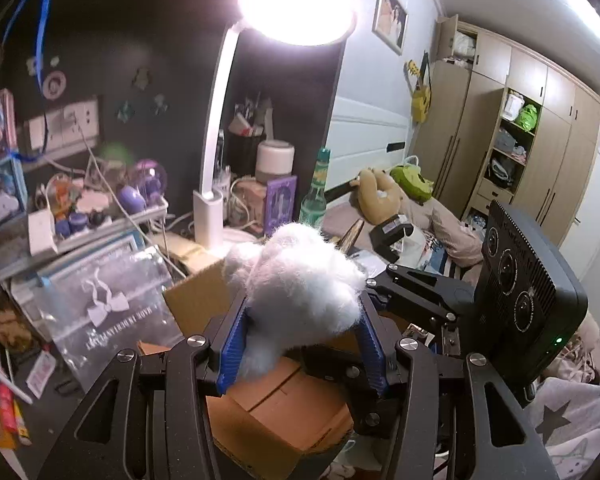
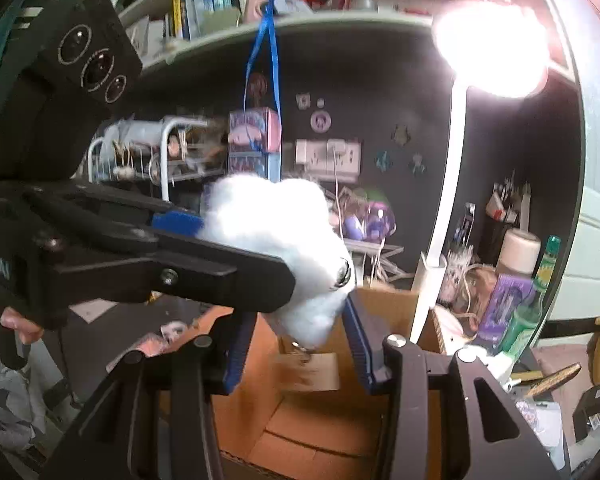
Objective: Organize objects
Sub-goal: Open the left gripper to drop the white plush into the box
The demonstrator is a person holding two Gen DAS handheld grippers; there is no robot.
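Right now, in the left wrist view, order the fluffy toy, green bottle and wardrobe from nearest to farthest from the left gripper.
1. Fluffy toy, between the left gripper fingers.
2. Green bottle, just beyond, on the desk.
3. Wardrobe, far right, across the room.

Glaring desk lamp (image 1: pixel 296 4), dark wall (image 1: pixel 140 40), perhaps wardrobes (image 1: pixel 540 120)

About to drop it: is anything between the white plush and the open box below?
Nothing visible. The plush, held in the left tongs, hangs over the box, whose visible floor is bare; the right tongs are open.
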